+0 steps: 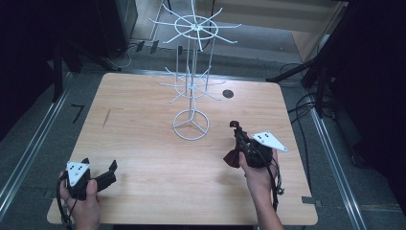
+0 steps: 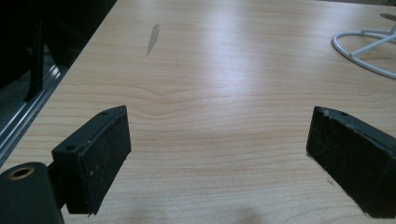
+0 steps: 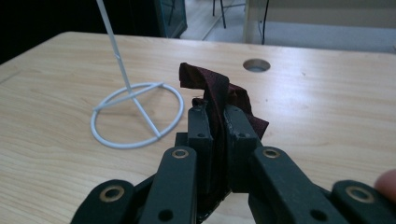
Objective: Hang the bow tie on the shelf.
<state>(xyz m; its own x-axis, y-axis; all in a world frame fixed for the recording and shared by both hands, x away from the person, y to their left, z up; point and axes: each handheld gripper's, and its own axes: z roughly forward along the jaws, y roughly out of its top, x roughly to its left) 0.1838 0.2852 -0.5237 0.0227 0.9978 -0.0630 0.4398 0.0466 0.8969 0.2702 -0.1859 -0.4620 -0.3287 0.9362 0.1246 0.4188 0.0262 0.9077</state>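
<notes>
Maroon cloth [image 3: 219,93] clamped in right gripper [image 3: 217,112], lifted off table [image 1: 143,158] | left gripper [image 2: 219,154] wide open, idle | hanging on rack [image 1: 191,81] probably left

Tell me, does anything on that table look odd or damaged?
Only small things: a dark streak mars the wooden table left of the white wire rack. The dark red cloth sits crumpled in the right gripper.
</notes>
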